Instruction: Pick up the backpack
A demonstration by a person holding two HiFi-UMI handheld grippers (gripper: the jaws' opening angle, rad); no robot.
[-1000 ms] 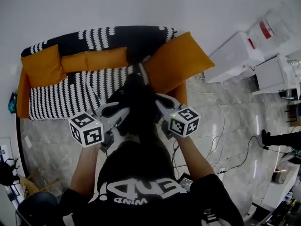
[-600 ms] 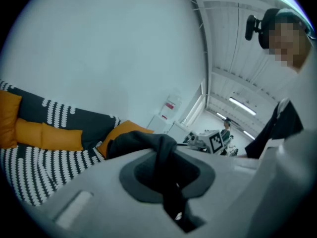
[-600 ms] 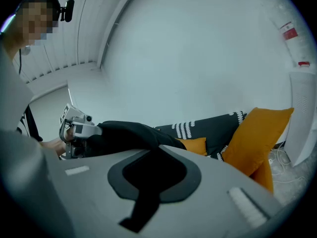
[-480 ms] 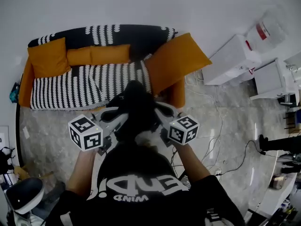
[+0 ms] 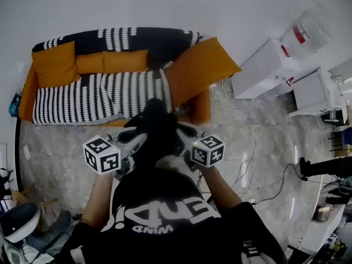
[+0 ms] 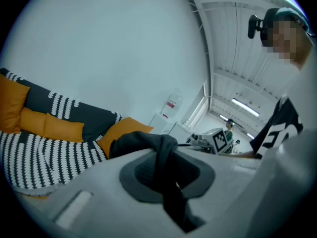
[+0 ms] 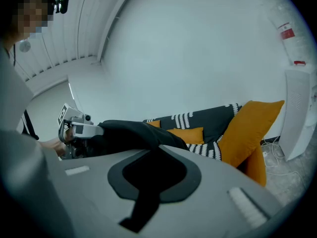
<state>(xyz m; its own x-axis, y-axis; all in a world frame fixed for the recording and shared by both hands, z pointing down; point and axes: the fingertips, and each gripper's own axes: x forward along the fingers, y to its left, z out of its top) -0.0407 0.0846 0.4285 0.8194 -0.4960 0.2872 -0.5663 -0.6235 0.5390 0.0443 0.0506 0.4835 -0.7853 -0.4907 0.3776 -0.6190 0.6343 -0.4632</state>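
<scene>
The black backpack (image 5: 157, 130) hangs in front of your chest, caught between your two grippers and over the marble floor (image 5: 264, 142), just on the near side of the sofa (image 5: 99, 95).

Your left gripper (image 5: 141, 138) has its jaws nearly closed on a dark strap (image 6: 166, 182) of the backpack. In the left gripper view the strap runs down through the narrow gap between them, with the bag's bunched fabric rising just beyond.

Your right gripper (image 5: 182, 132) has its jaws pressed almost together on black fabric of the same bag. In the right gripper view the bulk of the bag stretches off to the left, toward the other gripper.

The sofa is black with white stripes and stands against the far wall. It carries two orange cushions (image 5: 53, 65) at its left and far side, and a larger one (image 5: 201, 70) leans at its right end. To the right of the sofa stand white cabinets (image 5: 264, 67), and loose cables (image 5: 247, 166) lie across the floor nearby.
</scene>
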